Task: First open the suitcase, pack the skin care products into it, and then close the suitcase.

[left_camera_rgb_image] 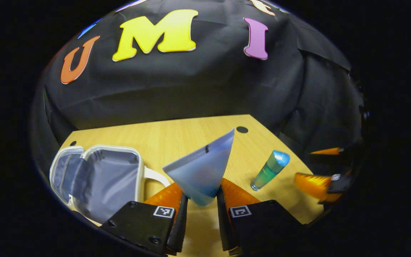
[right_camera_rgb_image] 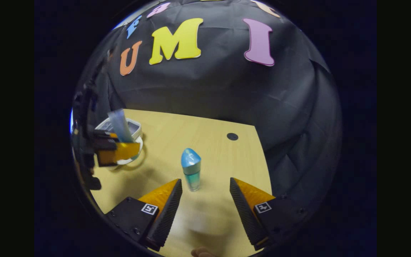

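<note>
In the left gripper view my left gripper [left_camera_rgb_image: 202,200] is shut on a pale blue skin care tube [left_camera_rgb_image: 203,167], lifted above the wooden table with its flat crimped end pointing up and away. The small white suitcase [left_camera_rgb_image: 98,178] lies open at the left, its grey lining showing. A green bottle with a blue cap [left_camera_rgb_image: 270,170] stands on the table to the right. In the right gripper view my right gripper [right_camera_rgb_image: 205,194] is open, just short of that bottle [right_camera_rgb_image: 191,169]. The left gripper [right_camera_rgb_image: 114,150] with its tube [right_camera_rgb_image: 120,125] shows at far left over the suitcase [right_camera_rgb_image: 134,126].
The wooden table [right_camera_rgb_image: 212,150] has a round black hole [right_camera_rgb_image: 232,136] near its far right corner. Black cloth walls close it in behind and to the right. The right gripper's fingers [left_camera_rgb_image: 312,184] show at the right edge of the left gripper view.
</note>
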